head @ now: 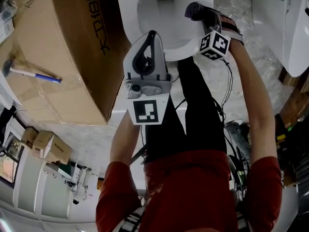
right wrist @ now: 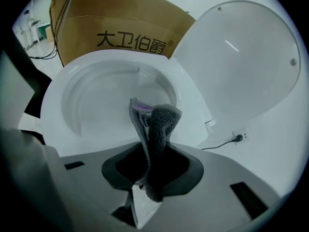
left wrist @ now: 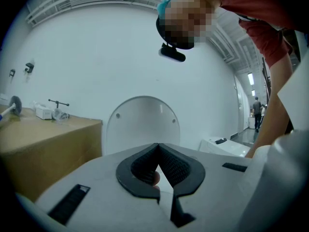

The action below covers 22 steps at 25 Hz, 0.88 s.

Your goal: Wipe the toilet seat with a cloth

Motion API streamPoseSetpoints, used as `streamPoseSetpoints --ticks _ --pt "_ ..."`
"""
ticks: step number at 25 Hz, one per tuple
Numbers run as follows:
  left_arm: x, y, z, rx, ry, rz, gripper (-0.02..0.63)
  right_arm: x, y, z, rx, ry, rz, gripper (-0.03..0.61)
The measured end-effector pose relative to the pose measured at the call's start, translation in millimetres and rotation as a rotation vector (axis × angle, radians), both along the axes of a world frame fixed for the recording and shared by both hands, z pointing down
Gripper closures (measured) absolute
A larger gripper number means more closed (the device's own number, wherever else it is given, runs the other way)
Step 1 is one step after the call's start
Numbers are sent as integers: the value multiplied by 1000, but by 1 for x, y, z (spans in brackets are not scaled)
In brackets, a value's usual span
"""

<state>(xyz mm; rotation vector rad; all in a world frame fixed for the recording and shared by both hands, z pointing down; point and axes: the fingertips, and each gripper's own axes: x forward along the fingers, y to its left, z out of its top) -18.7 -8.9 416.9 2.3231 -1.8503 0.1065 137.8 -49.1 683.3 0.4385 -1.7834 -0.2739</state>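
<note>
The white toilet (head: 145,6) stands at the top of the head view with its lid (right wrist: 241,66) raised. Its seat rim (right wrist: 53,110) circles the bowl in the right gripper view. My right gripper (head: 203,14) hangs over the right side of the bowl and points steeply down, shut on a folded grey cloth (right wrist: 155,122) that sticks out past the jaws; the cloth (head: 192,8) looks to hang just above the rim. My left gripper (head: 149,38) is held near the front of the toilet, shut with nothing in it (left wrist: 158,148); it faces the raised lid (left wrist: 142,124).
A big cardboard box (head: 58,52) stands close to the toilet's left, with a blue-handled tool (head: 29,71) on top. Another white fixture (head: 289,28) is at the right. A wall socket with a cord (right wrist: 236,138) sits beside the toilet. The person's legs fill the lower middle of the head view.
</note>
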Motion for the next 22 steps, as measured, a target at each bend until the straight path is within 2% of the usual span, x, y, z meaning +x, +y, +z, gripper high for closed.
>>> streamPoseSetpoints --ticks 6,14,22 --pt "-12 -11 6 -15 7 -13 601 -7 -64 -5 32 -20 89 497" --pt "-35 -17 16 -36 19 -35 601 -20 -128 -16 57 -51 284 497" --pt "-61 -14 24 -53 31 -56 601 -77 -145 -23 132 -45 222 497"
